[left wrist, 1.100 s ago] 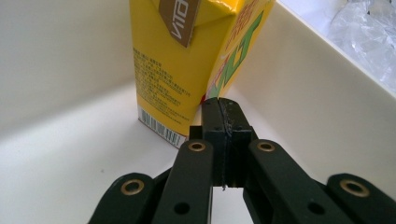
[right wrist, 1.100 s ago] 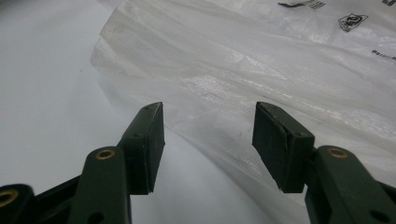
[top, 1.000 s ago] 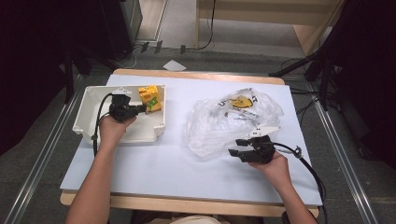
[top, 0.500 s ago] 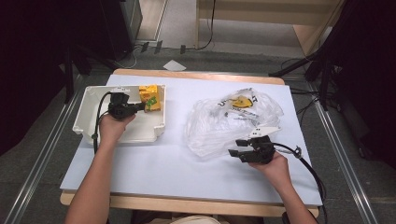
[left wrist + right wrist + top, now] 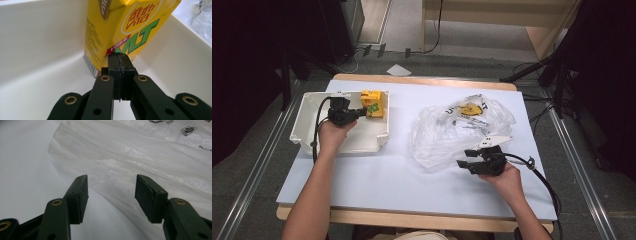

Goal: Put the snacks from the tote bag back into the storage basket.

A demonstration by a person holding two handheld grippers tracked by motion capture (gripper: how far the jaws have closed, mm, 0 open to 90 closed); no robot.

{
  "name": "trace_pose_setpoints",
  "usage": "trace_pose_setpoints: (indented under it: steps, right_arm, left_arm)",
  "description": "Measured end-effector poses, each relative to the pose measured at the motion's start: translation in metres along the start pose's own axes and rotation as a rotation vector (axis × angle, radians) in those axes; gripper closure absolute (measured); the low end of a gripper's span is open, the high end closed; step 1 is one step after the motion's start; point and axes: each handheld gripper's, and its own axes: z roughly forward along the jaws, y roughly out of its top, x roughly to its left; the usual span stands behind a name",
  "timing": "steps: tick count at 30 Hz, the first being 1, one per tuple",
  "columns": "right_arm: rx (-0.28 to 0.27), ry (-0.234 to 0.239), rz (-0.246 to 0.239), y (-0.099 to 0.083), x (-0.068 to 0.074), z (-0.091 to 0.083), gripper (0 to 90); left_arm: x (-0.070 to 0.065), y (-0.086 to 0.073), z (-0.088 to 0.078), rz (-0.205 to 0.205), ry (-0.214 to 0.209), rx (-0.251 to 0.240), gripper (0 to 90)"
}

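— High view: nothing has shifted — left gripper by the yellow carton in the white bin.

— Left gripper view: fingers closed, empty. Right gripper view: fingers wide apart at the plastic bag — grab pending.

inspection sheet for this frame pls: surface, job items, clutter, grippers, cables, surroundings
Surface: table with a pale blue sheet, wood edge showing.
Job's things: yellow carton upright in a corner of the white bin; plastic bag crumpled at mid-right, something yellow inside.
Clutter: nothing seen.
Grippers: left gripper shut, tips at the carton's base; right gripper open at the bag's edge.
Cables: one trails from each gripper.
Surroundings: grey floor, rails, dark stands, white scrap beyond the table.
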Motion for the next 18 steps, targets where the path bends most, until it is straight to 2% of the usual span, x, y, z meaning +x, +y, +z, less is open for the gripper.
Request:
trace_pose_setpoints:
  steps: [4,10,18]
  right_arm:
    - [0.0,-0.001,-0.002,0.0,0.0,0.0,45.6]
    - [0.003,-0.002,-0.005,0.0,0.0,-0.001,45.6]
    - [0.002,0.0,0.0,0.0,0.001,-0.002,45.6]
  left_arm:
    - [-0.003,0.002,-0.008,-0.019,-0.028,-0.004,85.7]
    - [-0.014,0.005,-0.016,0.008,-0.045,0.008,81.4]
    - [-0.024,0.007,-0.023,0.02,-0.085,0.015,67.0]
